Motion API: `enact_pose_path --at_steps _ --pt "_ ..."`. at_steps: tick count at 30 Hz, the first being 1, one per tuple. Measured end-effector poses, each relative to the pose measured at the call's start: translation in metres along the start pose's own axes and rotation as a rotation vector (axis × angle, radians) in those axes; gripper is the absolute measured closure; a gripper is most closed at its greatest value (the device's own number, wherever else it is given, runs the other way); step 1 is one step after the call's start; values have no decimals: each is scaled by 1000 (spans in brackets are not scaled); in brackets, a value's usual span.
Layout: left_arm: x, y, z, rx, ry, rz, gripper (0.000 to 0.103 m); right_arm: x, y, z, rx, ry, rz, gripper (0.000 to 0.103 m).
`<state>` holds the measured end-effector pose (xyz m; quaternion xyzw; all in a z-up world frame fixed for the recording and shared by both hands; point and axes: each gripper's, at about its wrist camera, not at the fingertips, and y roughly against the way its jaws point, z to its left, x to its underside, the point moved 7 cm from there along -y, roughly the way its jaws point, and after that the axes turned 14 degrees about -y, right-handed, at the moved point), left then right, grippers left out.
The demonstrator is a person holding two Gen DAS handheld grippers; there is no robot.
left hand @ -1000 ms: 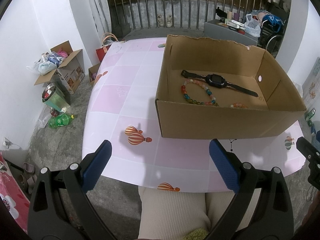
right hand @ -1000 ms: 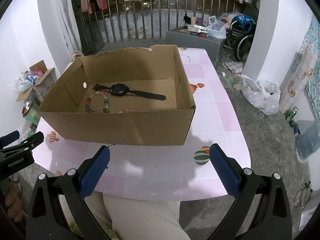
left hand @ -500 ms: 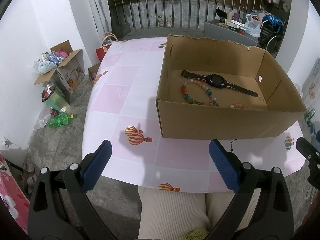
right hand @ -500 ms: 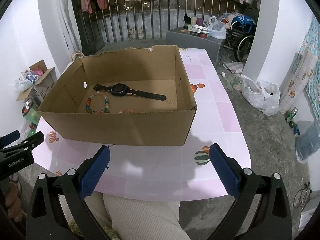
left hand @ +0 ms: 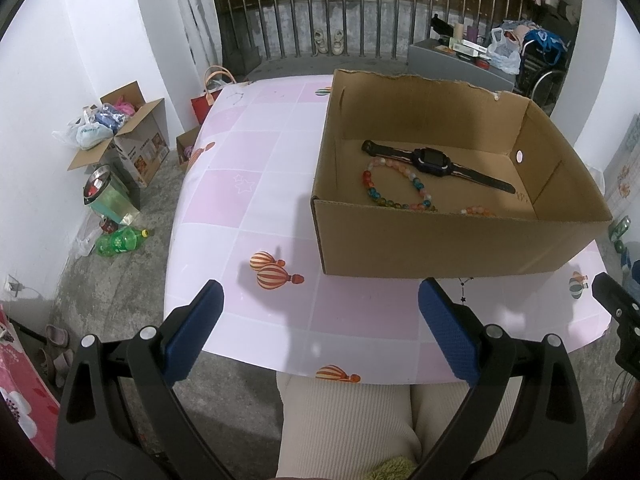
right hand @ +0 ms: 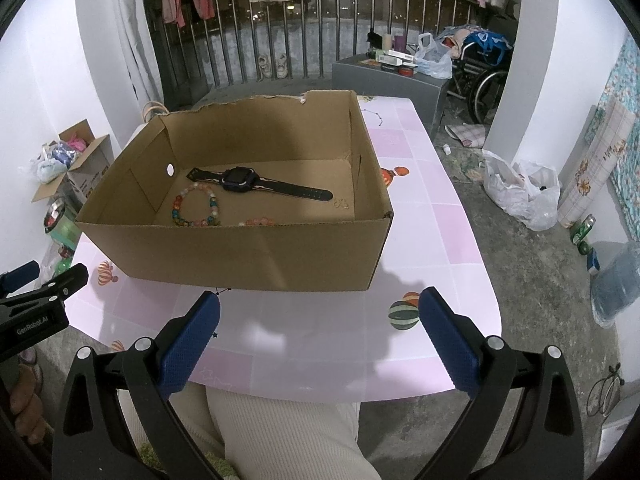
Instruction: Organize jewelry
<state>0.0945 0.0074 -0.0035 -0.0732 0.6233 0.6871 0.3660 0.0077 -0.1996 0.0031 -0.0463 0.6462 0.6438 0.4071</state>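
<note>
An open cardboard box (left hand: 440, 246) (right hand: 248, 256) stands on the pink checked table. Inside lie a black smartwatch (left hand: 434, 163) (right hand: 244, 180), a multicoloured bead bracelet (left hand: 374, 192) (right hand: 184, 210) and a pinkish bead bracelet (left hand: 478, 212) (right hand: 258, 222), partly hidden by the box's front wall. A thin dark necklace (left hand: 464, 290) (right hand: 220, 292) lies on the table just in front of the box. My left gripper (left hand: 320, 328) and right gripper (right hand: 320, 332) are both open and empty, held over the table's near edge, short of the box.
The table (left hand: 256, 184) (right hand: 424, 216) has a rounded near edge over the person's lap. On the floor to the left are cardboard boxes (left hand: 132, 140) and bottles (left hand: 120, 240). On the right are plastic bags (right hand: 524, 192) and a water jug (right hand: 616, 280). A railing runs behind.
</note>
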Motion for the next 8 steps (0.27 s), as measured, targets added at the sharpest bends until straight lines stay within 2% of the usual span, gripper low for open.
enact_pose_path --at_steps 8 --pt "0 0 1 12 2 7 9 0 0 -1 0 -1 1 6"
